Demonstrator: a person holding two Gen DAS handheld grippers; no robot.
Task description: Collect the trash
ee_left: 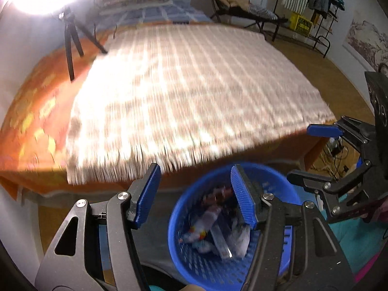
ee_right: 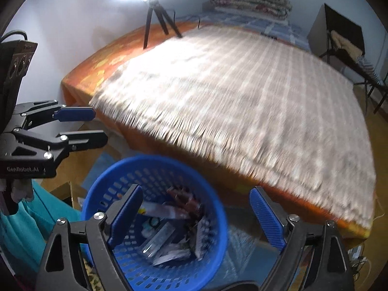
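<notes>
A blue perforated basket (ee_left: 194,264) stands on the floor in front of the bed and holds several wrappers and clear plastic pieces (ee_left: 218,232). It also shows in the right wrist view (ee_right: 211,242) with its trash (ee_right: 169,237). My left gripper (ee_left: 196,194) is open and empty, above the basket's left rim. My right gripper (ee_right: 196,218) is open and empty over the basket. Each gripper shows in the other's view: the right gripper (ee_left: 312,152) at the right, the left gripper (ee_right: 97,126) at the left, both open.
A bed with a beige checked blanket (ee_left: 194,92) over an orange sheet (ee_left: 29,111) fills the middle. A ring light on a small tripod (ee_left: 72,36) stands on the bed's far left. A folded quilt (ee_right: 249,0), a black chair (ee_left: 242,7) and a clothes rack (ee_left: 322,12) stand behind.
</notes>
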